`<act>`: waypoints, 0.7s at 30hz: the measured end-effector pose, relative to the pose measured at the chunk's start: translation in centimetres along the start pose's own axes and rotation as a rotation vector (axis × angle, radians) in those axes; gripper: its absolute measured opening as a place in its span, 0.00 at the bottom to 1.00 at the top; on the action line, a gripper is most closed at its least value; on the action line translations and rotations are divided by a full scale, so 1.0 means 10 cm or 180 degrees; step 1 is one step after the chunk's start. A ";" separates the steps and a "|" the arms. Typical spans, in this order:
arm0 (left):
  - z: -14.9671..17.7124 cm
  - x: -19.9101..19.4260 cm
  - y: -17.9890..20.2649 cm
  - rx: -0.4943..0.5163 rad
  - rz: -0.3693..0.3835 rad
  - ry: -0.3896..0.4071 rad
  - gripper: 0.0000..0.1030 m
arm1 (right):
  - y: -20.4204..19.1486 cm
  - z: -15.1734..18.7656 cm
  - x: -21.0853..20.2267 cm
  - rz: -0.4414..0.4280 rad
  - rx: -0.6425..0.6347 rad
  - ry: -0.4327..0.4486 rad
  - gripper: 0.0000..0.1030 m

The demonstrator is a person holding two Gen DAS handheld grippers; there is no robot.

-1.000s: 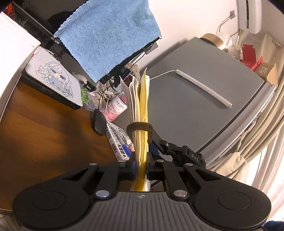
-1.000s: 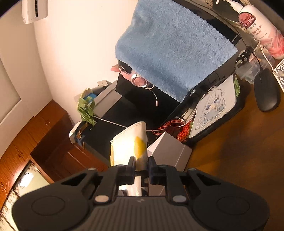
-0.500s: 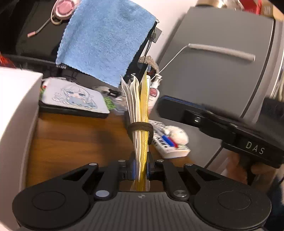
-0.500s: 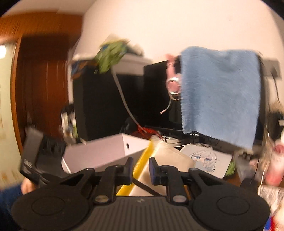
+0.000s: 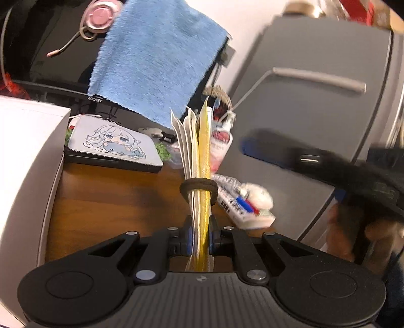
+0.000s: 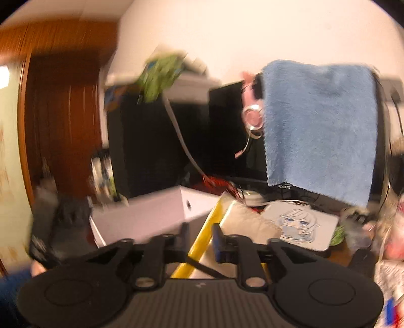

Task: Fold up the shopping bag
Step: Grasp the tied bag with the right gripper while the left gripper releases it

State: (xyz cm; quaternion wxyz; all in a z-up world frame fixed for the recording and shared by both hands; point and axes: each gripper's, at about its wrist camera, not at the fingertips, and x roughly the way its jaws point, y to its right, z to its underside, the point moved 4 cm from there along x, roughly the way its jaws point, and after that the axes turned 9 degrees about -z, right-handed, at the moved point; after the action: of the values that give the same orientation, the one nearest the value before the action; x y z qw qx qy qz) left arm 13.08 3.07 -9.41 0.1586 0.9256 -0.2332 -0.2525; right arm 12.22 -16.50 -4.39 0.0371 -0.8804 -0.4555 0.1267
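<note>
The shopping bag (image 5: 199, 151) is folded into a narrow white and yellow bundle with a dark elastic band (image 5: 198, 188) round it. My left gripper (image 5: 198, 239) is shut on its lower end and holds it upright over the wooden desk (image 5: 113, 196). The right wrist view is blurred. There the bag (image 6: 242, 224) lies just beyond my right gripper (image 6: 202, 239), which is open, and the bag's yellow edge runs through the gap between the fingers. The right gripper also shows at the right of the left wrist view (image 5: 341, 171), blurred, with a hand under it.
A blue towel (image 5: 156, 65) hangs over a black monitor with a pink headset (image 5: 101, 15). A white box (image 5: 25, 164) stands at the left, a cartoon mouse pad (image 5: 113, 143) behind, and a grey fridge (image 5: 315, 113) at the right. Small clutter lies by the fridge.
My right gripper has let go of the bag, opened and swung away. The left gripper still holds the banded bag and has tilted toward the desk.
</note>
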 end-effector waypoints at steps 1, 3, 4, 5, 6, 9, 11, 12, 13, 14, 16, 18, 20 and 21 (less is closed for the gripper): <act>-0.01 -0.01 -0.03 -0.0083 0.0066 0.0023 0.11 | 0.08 0.01 -0.06 -0.0024 0.0169 0.0100 0.83; -0.01 -0.02 -0.05 -0.0201 0.0120 0.0066 0.11 | 0.27 0.04 -0.15 -0.0053 0.0528 0.0217 0.88; -0.01 -0.02 -0.05 -0.0204 0.0102 0.0092 0.12 | 0.36 0.07 -0.17 -0.0038 0.0730 0.0216 0.94; -0.01 -0.03 -0.03 -0.0182 0.0067 0.0116 0.12 | 0.46 0.10 -0.18 -0.0023 0.0932 0.0216 1.00; -0.01 -0.03 0.00 -0.0153 0.0026 0.0138 0.12 | 0.56 0.14 -0.20 -0.0008 0.1135 0.0215 1.00; 0.02 0.02 0.10 -0.0053 -0.0051 0.0143 0.12 | 0.79 0.24 -0.15 0.0054 0.1617 0.0074 1.00; 0.04 0.05 0.16 0.0008 -0.0083 0.0131 0.12 | 0.84 0.29 -0.04 0.0059 0.1762 -0.0089 1.00; 0.04 0.07 0.17 0.0005 -0.0087 0.0123 0.12 | 0.82 0.30 0.01 -0.0012 0.1747 -0.0123 1.00; 0.04 0.09 0.17 -0.0012 -0.0084 0.0114 0.12 | 0.79 0.30 0.05 -0.0058 0.1699 -0.0144 1.00; 0.04 0.11 0.17 -0.0028 -0.0070 0.0106 0.12 | 0.75 0.29 0.09 -0.0085 0.1641 -0.0166 1.00; 0.04 0.13 0.18 -0.0041 -0.0063 0.0098 0.13 | 0.68 0.28 0.17 -0.0084 0.1507 -0.0271 1.00; 0.03 0.14 0.18 -0.0030 -0.0111 0.0104 0.13 | 0.63 0.27 0.25 -0.0056 0.1405 -0.0387 1.00; 0.03 0.15 0.17 -0.0031 -0.0120 0.0089 0.13 | 0.59 0.26 0.32 0.0024 0.1281 -0.0510 1.00; 0.03 0.15 0.17 -0.0033 -0.0120 0.0080 0.13 | 0.57 0.25 0.36 0.0068 0.1216 -0.0573 1.00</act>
State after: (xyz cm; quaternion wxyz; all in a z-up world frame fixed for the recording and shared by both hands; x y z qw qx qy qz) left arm 13.53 0.84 -9.57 0.1616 0.9321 -0.2123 -0.2451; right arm 18.08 -17.00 -8.55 0.1613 -0.8473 -0.4153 0.2893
